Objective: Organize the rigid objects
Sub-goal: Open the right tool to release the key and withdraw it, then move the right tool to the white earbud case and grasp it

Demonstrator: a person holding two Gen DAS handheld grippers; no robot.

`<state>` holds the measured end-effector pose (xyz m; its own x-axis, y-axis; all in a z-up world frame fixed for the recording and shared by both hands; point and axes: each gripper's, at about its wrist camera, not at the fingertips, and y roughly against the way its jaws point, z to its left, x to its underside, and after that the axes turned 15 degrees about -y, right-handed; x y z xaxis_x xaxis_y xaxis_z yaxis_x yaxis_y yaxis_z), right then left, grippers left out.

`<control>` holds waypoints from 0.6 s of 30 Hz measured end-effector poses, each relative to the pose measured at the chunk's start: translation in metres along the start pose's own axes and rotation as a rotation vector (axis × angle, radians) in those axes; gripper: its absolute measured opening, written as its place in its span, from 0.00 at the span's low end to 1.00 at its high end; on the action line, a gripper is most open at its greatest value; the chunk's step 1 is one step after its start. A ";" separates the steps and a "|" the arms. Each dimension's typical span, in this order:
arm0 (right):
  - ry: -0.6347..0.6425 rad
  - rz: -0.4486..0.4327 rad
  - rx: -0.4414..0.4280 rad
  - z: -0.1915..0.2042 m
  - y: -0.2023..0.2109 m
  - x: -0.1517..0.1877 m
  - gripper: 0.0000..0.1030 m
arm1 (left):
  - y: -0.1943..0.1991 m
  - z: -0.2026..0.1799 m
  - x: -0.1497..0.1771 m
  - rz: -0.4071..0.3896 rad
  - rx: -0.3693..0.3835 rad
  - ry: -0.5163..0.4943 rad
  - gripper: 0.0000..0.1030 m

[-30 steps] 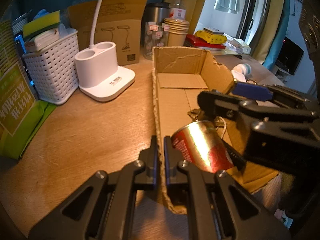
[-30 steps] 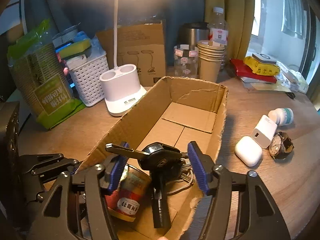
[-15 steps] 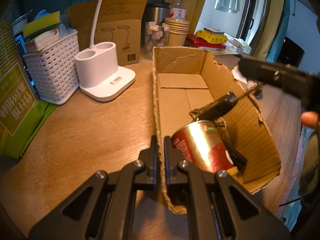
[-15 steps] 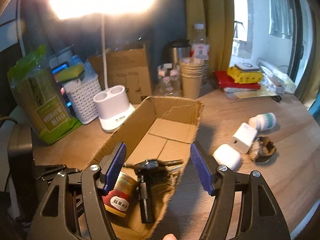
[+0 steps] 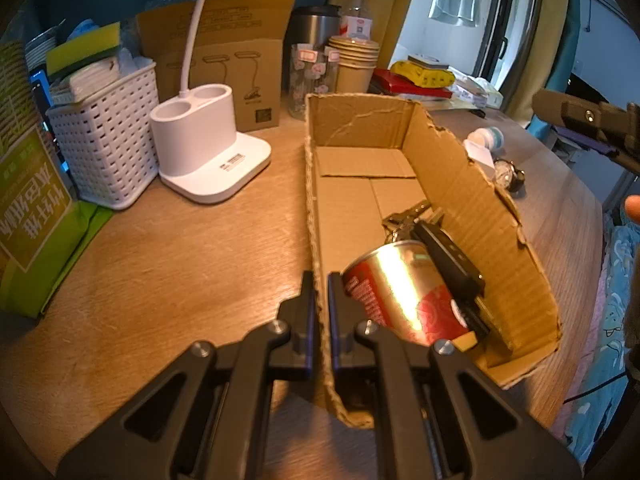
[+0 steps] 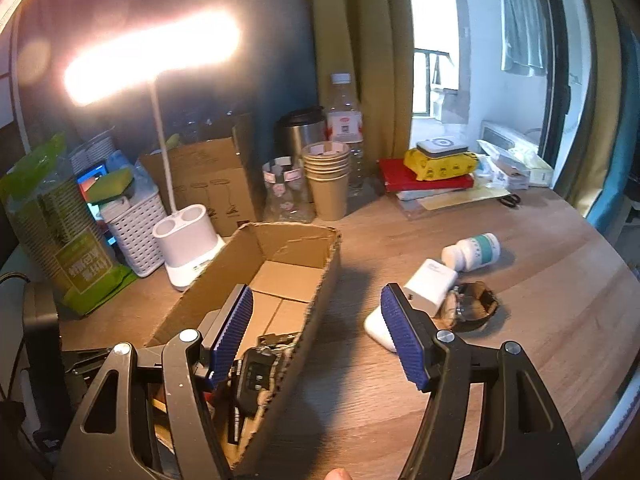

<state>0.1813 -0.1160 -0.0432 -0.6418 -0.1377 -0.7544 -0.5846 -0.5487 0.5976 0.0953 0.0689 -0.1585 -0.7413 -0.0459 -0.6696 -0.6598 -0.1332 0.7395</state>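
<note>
My left tool [image 5: 319,316] pinches the cardboard box's [image 5: 476,200] near wall; inside lie one red can [image 5: 404,292], lettering unreadable, and one car key [image 5: 448,256]. My right tool [image 6: 316,332], spread and empty, hovers beside the box; a white bottle [image 6: 472,252], charger [image 6: 430,286] and watch [image 6: 474,306] lie beyond.

We can read very little. The green bag [image 5: 28,204] at the left edge of the left wrist view carries large white Chinese characters, seen sideways and not clear enough for us to read. The red can [image 5: 404,292] in the cardboard box [image 5: 480,208] bears white lettering, too blurred to make out.
</note>
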 end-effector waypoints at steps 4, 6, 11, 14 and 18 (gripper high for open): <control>-0.012 -0.013 0.022 -0.010 0.004 -0.002 0.68 | 0.000 -0.001 0.000 0.001 0.000 0.000 0.06; -0.016 -0.020 0.030 -0.013 0.006 -0.004 0.68 | 0.000 -0.001 0.000 0.001 0.000 0.000 0.06; -0.032 -0.035 0.063 -0.026 0.008 -0.009 0.68 | 0.000 -0.001 0.000 0.000 0.000 0.000 0.06; -0.042 -0.038 0.084 -0.034 0.006 -0.011 0.68 | 0.000 -0.001 0.000 0.000 0.000 0.000 0.06; -0.059 -0.022 0.110 -0.047 -0.005 -0.009 0.68 | 0.000 -0.001 0.000 0.000 0.000 0.000 0.06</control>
<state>0.2130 -0.1503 -0.0524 -0.6543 -0.0765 -0.7524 -0.6475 -0.4572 0.6096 0.0956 0.0683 -0.1580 -0.7415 -0.0461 -0.6694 -0.6596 -0.1332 0.7398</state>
